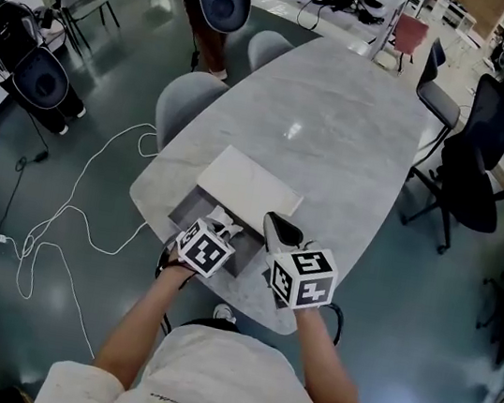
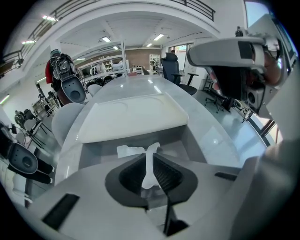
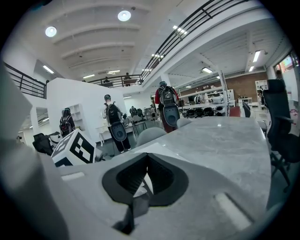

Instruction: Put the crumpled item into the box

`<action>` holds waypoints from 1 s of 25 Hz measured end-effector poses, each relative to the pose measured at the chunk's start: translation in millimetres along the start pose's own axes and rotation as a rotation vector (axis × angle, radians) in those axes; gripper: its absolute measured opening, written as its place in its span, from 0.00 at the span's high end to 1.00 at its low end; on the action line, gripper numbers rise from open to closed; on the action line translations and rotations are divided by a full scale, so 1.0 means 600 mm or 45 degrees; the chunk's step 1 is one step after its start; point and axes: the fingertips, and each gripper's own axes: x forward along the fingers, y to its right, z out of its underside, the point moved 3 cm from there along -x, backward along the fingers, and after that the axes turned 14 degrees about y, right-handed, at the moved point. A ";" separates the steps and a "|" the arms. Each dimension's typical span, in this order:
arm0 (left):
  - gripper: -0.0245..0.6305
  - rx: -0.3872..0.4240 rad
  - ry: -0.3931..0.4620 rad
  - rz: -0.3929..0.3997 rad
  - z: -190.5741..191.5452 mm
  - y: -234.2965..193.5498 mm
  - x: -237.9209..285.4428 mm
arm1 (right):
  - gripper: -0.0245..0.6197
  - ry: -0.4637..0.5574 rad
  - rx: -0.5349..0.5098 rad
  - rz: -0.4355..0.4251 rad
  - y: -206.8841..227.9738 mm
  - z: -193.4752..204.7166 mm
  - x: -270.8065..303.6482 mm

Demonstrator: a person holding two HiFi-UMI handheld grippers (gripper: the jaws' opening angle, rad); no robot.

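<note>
The marble counter point(image 1: 358, 127) held an open box point(image 1: 189, 207). The left claw point(image 2: 150, 159) gripped the tissue point(image 2: 133, 150) and the right claw point(image 3: 146, 157) was clenched empty. An early release might miss the box.

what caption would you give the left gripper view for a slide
Left gripper, jaws shut on the crumpled item, poised over the open box on a marble table

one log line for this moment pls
left gripper: shut on crumpled paper, over open box | right gripper: jaws shut, by box
</note>
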 end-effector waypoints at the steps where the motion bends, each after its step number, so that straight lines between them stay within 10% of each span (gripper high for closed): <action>1: 0.93 -0.023 0.023 -0.004 -0.004 0.001 -0.005 | 0.95 0.000 0.001 -0.003 -0.001 0.000 -0.003; 25: 0.93 -0.390 0.574 -0.318 -0.051 0.049 -0.225 | 0.95 0.010 -0.074 -0.223 -0.102 -0.022 -0.098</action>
